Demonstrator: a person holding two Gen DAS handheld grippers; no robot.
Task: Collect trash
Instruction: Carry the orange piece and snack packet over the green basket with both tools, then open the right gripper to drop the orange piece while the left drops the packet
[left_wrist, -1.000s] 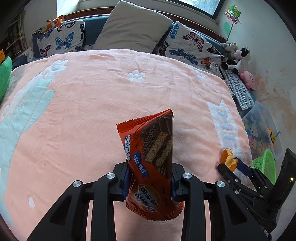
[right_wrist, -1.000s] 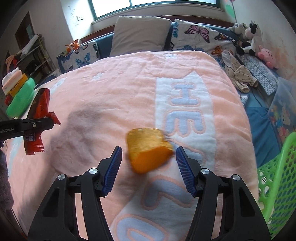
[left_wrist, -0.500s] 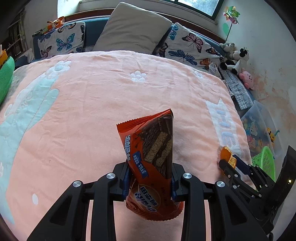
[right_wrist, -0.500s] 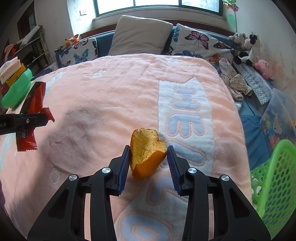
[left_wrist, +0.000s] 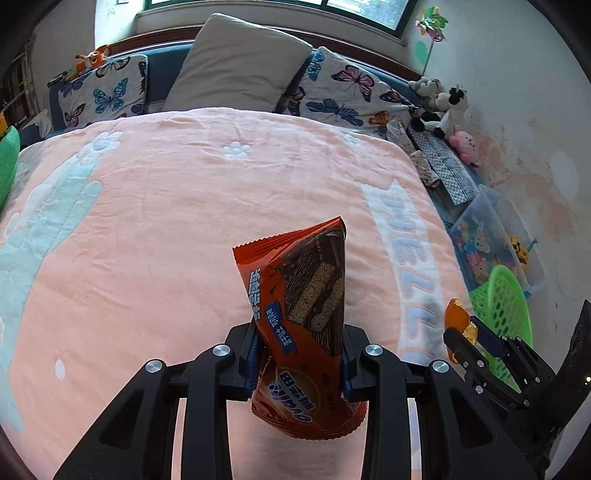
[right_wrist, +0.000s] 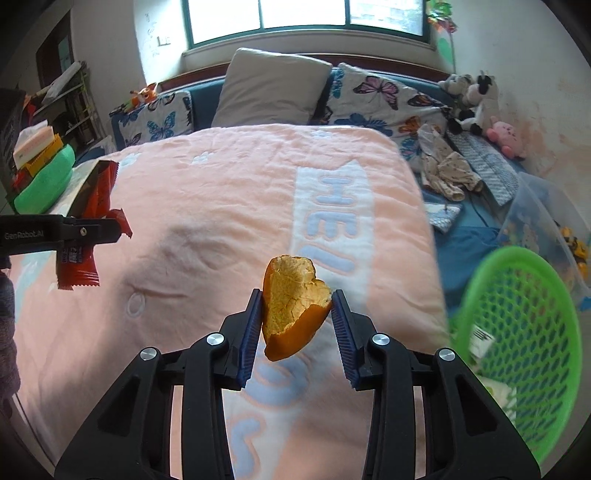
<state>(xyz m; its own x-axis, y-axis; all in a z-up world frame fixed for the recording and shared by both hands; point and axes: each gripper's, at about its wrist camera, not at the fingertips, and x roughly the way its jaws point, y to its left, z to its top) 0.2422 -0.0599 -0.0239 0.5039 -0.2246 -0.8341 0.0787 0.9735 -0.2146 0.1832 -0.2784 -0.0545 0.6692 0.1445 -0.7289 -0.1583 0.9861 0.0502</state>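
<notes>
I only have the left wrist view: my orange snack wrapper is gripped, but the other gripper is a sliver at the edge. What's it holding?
Observer: The right gripper is shut on a torn orange piece of peel, pads pressing both its sides.
Operator: Is it off the bed?
Observer: Yes, it hangs above the pink blanket.
Operator: Anything in the green mesh basket?
Observer: Yes, the green mesh basket holds some white scraps at its bottom.
</notes>
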